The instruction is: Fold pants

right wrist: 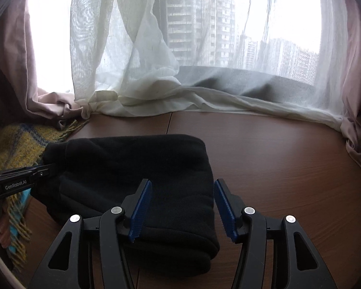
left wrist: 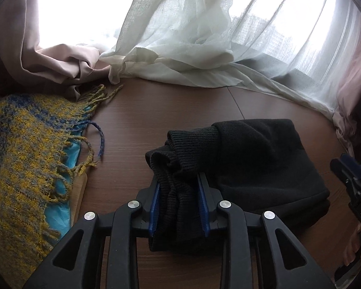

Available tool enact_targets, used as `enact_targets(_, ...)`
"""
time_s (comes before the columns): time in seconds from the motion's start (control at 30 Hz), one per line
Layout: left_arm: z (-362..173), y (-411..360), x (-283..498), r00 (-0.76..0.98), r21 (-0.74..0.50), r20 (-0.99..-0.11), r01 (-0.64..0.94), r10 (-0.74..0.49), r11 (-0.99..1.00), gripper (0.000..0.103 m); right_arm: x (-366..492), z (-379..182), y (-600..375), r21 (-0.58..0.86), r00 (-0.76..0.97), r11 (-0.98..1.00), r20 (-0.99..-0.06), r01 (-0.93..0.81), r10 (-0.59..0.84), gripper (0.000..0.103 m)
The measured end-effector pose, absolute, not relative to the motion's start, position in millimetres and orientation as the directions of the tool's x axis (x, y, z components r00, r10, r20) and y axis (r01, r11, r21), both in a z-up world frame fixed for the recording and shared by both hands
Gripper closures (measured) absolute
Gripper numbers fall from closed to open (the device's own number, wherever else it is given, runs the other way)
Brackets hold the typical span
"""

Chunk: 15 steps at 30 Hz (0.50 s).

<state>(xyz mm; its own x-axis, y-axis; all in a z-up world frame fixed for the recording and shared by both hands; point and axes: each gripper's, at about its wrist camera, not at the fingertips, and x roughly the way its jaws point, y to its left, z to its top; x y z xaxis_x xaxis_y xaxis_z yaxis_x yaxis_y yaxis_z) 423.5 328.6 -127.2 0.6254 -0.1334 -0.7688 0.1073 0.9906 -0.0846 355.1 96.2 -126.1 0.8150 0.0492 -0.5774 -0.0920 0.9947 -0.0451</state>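
Black pants (left wrist: 264,163) lie folded into a thick bundle on the brown wooden table (left wrist: 156,110). Their ribbed cuffs stick out on the left, bunched between the blue pads of my left gripper (left wrist: 178,180), which is shut on them. In the right wrist view the same pants (right wrist: 132,168) fill the middle, with the left gripper (right wrist: 36,171) at their left end. My right gripper (right wrist: 183,185) stands open over the bundle's right front edge. Its left pad rests by the fabric and its right pad is off it. The right gripper (left wrist: 349,175) also shows at the far right of the left wrist view.
A yellow and blue fringed scarf (left wrist: 24,144) lies on the table's left side over something turquoise (left wrist: 57,207). White sheer curtains (left wrist: 180,48) and pink drapes (left wrist: 48,60) pool along the back edge by the window. Bare wood (right wrist: 276,156) shows right of the pants.
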Motion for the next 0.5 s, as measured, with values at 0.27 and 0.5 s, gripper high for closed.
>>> enact_targets(0.27,-112,335,404,0.631,0.089,-0.776,0.082,0.018,0.993,0.057,359,-129,99,-0.095,0.779,0.988,-0.626,-0.122,0.036,0.048)
enact_targets(0.5,-85,321,396,0.706,0.070,-0.706,0.150,-0.057,0.986,0.073,347,-137,100,-0.055,0.776,0.982,-0.621,-0.180,0.107,0.048)
